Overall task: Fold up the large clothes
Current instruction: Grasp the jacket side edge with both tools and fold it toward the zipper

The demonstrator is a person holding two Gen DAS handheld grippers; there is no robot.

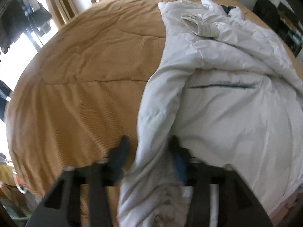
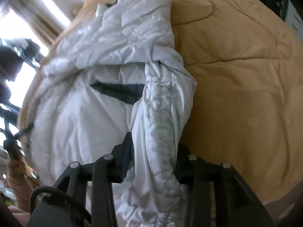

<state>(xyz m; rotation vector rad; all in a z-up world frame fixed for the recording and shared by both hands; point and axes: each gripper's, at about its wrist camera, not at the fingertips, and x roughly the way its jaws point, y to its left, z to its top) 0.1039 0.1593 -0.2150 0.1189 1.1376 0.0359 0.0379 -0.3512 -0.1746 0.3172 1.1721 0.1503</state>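
Observation:
A white padded jacket (image 1: 227, 87) with a dark pocket zip lies on a tan quilted bedspread (image 1: 90, 71). In the left wrist view my left gripper (image 1: 149, 143) is shut on a bunched white sleeve that runs down between its fingers. In the right wrist view the jacket (image 2: 90, 94) lies to the left, and my right gripper (image 2: 153, 141) is shut on the other twisted sleeve (image 2: 161, 113), which hangs between its fingers. Both fingertips are partly hidden by fabric.
The tan bedspread (image 2: 246, 94) covers the bed to the right of the jacket in the right wrist view. A bright window with curtains (image 1: 62, 7) and hanging dark clothes (image 1: 17, 24) are at the far left. Dark shelves (image 1: 287, 28) stand at the right.

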